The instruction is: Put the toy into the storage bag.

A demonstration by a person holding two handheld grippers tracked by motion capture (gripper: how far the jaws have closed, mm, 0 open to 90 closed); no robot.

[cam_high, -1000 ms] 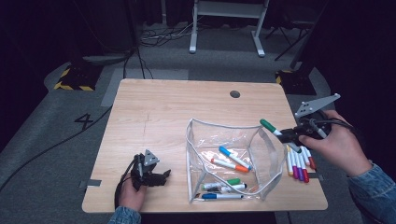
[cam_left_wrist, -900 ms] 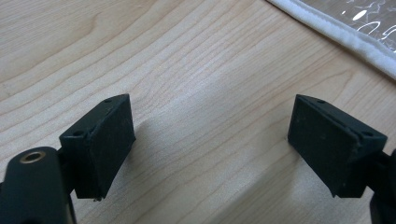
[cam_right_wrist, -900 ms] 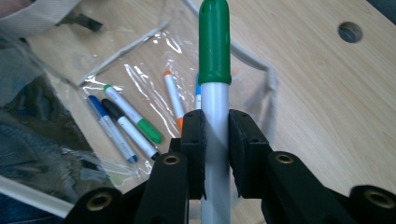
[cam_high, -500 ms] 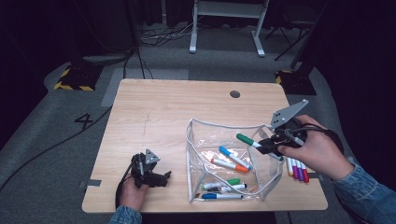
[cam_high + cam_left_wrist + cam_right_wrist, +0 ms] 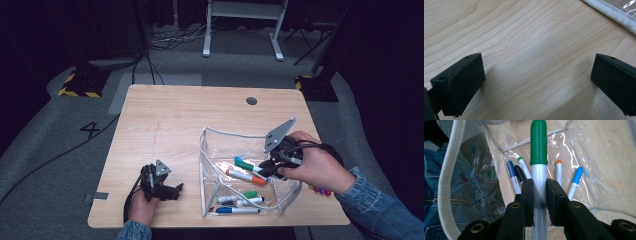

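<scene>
A clear plastic pouch [image 5: 206,150] with a white rim stands open on the wooden table [image 5: 175,125]. Inside it lie several markers, among them an orange-capped one [image 5: 246,177] and a blue one [image 5: 234,210]. My right gripper [image 5: 272,167] reaches into the pouch from the right, shut on a green-capped marker [image 5: 244,164] that points left. In the right gripper view the pads [image 5: 527,195] clamp the marker's white barrel [image 5: 538,145] above the markers lying in the pouch. My left gripper [image 5: 172,190] rests at the table's front left; its jaws have just been opening, with only bare wood between them [image 5: 536,85].
A few more markers [image 5: 320,191] lie on the table to the right of the pouch, partly behind my right hand. The pouch's white edge [image 5: 614,12] runs just beyond the left gripper. A round hole [image 5: 251,100] sits in the table's far side.
My right gripper has carried the green marker leftward and down, from beside the pouch's right wall to inside the pouch. The left hand has stayed put.
</scene>
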